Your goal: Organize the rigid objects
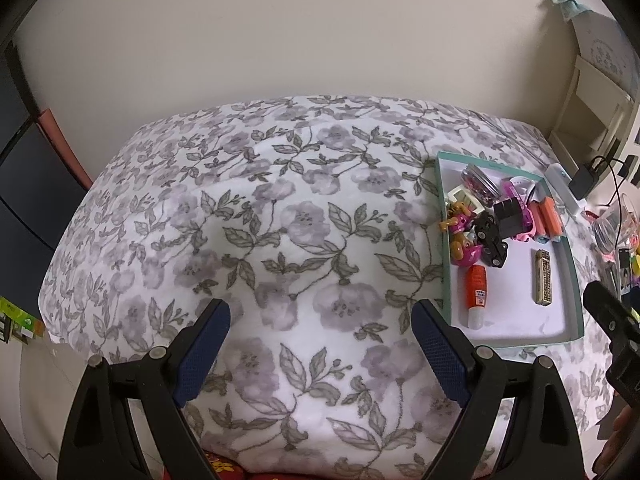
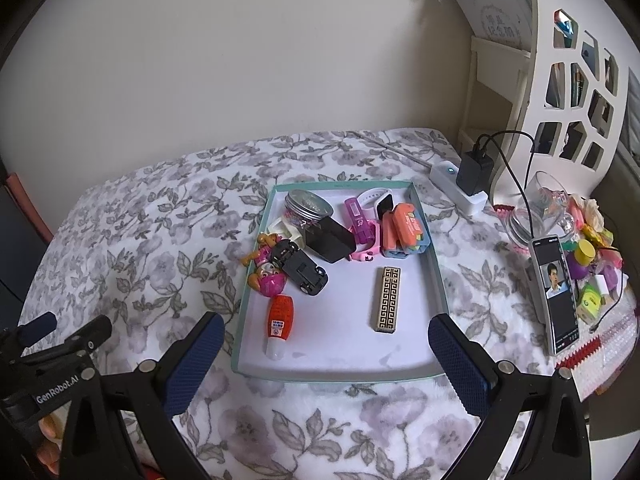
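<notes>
A shallow teal-rimmed tray [image 2: 437,276] [image 1: 576,280] lies on the floral cloth. Inside lie an orange glue stick [image 2: 279,322] [image 1: 476,294], a gold patterned bar [image 2: 386,298] [image 1: 543,282], a black toy car [image 2: 300,266] [image 1: 491,240], a pink figure [image 2: 268,272], a black block [image 2: 330,238], a round tin [image 2: 308,205] and orange erasers [image 2: 404,226]. My right gripper [image 2: 322,346] hovers open over the tray's near edge, nothing between its fingers. My left gripper [image 1: 320,340] stands open over bare cloth left of the tray.
A phone [image 2: 554,292] with a lit screen lies right of the tray, beside a glass jar [image 2: 538,208], small colourful items [image 2: 596,264] and a power strip [image 2: 456,188] with charger. A white shelf [image 2: 560,80] stands at the back right. The left gripper's body [image 2: 52,360] shows in the right wrist view.
</notes>
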A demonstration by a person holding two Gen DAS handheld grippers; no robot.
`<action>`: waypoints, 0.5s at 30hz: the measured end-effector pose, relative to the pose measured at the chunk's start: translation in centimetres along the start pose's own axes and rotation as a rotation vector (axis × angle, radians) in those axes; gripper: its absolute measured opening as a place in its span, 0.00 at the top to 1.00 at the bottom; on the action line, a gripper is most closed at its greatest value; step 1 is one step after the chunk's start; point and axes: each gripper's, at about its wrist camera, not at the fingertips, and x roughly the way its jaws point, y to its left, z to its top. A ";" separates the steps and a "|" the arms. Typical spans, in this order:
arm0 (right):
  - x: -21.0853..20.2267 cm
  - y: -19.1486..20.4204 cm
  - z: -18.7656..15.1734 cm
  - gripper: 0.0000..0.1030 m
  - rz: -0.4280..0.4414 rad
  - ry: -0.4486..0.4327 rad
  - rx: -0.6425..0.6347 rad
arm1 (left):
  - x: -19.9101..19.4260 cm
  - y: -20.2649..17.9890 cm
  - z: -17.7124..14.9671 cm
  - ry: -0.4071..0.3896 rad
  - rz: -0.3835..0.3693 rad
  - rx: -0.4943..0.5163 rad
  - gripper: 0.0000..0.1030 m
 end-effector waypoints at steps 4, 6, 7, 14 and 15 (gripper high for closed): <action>0.1 0.0 0.0 0.00 -0.002 0.003 -0.004 | 0.0 0.2 0.1 -0.006 0.008 -0.009 0.10; 0.2 0.0 0.0 0.00 -0.002 0.007 -0.006 | -0.1 0.3 0.1 -0.008 0.008 -0.016 0.10; 0.2 0.0 -0.1 0.00 -0.004 0.008 -0.006 | -0.1 0.4 0.2 -0.008 0.008 -0.020 0.10; 0.5 0.1 -0.1 0.00 -0.011 0.017 -0.014 | -0.1 0.8 0.3 -0.013 0.007 -0.036 0.10; 0.5 0.1 -0.1 0.00 -0.010 0.017 -0.016 | -0.1 0.8 0.3 -0.014 0.007 -0.037 0.10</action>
